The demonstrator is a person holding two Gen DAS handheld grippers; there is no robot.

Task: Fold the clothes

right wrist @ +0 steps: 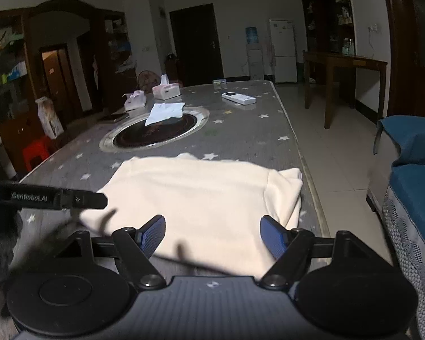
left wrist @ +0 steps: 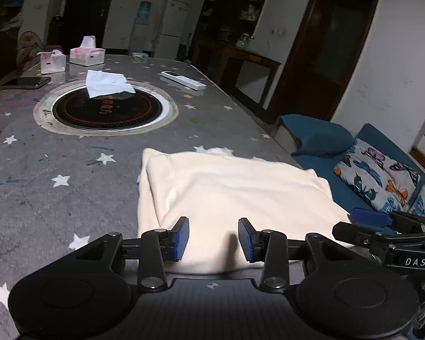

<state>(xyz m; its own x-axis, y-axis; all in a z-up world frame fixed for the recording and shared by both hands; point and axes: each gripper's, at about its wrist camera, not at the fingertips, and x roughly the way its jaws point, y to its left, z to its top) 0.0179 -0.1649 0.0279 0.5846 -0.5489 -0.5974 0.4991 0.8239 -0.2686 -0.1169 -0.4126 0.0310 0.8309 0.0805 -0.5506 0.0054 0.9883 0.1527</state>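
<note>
A cream garment [left wrist: 229, 195] lies folded into a thick rectangle near the front right corner of the grey star-patterned table [left wrist: 42, 170]. My left gripper [left wrist: 214, 239] hovers open over its near edge, nothing between the blue pads. In the right wrist view the same cream garment [right wrist: 201, 195] lies flat, a folded sleeve bulging at its right side. My right gripper [right wrist: 214, 236] stands wide open above the near hem, holding nothing. The left gripper's black body [right wrist: 56, 198] pokes in from the left; the right gripper [left wrist: 382, 223] shows at the left wrist view's right edge.
A round black hotplate [left wrist: 107, 109] is set into the table's middle with a white cloth [left wrist: 107, 83] on it. Tissue boxes [left wrist: 86, 53], a phone [left wrist: 25, 82] and a white remote [left wrist: 182, 80] lie farther back. A blue sofa [left wrist: 354, 164] stands to the right.
</note>
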